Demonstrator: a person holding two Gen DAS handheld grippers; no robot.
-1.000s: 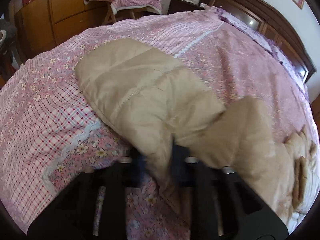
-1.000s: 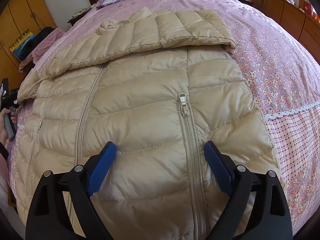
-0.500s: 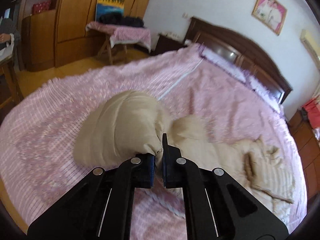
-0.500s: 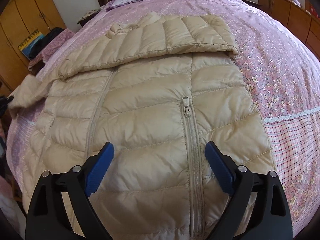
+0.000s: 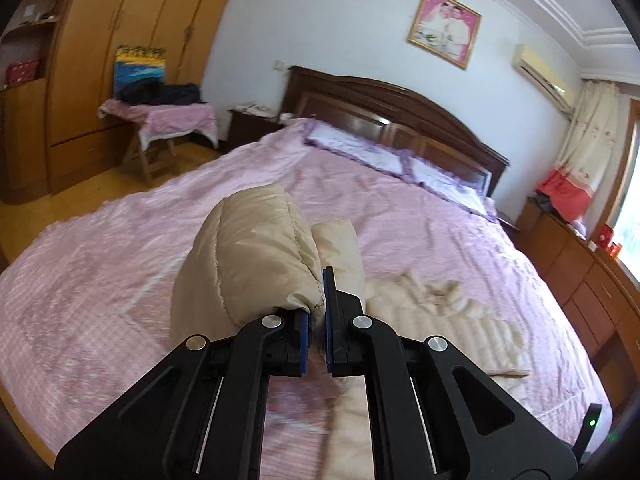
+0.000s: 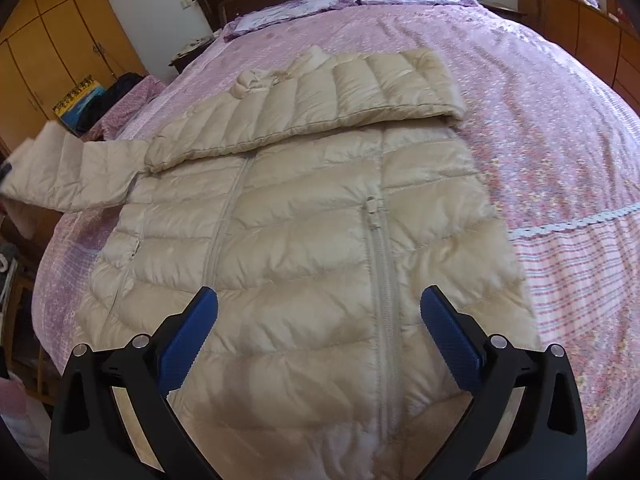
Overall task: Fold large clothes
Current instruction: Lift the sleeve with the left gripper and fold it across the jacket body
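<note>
bedroom. pale wall (image 5: 340,20) with framed picture (image 5: 444,28), air conditioner (image 5: 544,72) high at right. dark wooden headboard (image 5: 400,120), pink floral bedspread (image 5: 420,216), two pillows (image 5: 400,162). tall orange-brown wardrobe (image 5: 120,40) at left, small folding table (image 5: 160,124) under pink cloth. wooden floor (image 5: 104,188). curtain (image 5: 592,128), bright window, low dresser (image 5: 580,272) at right.

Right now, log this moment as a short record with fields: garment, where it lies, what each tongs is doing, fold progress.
garment: beige puffer jacket, zipper up
surface: bed with pink quilt
left tongs: shut on the sleeve, held up off the bed
right tongs: jaws opening, above the jacket's lower front, gripping nothing
fold progress: other sleeve lies folded across the chest; this one not yet laid over
</note>
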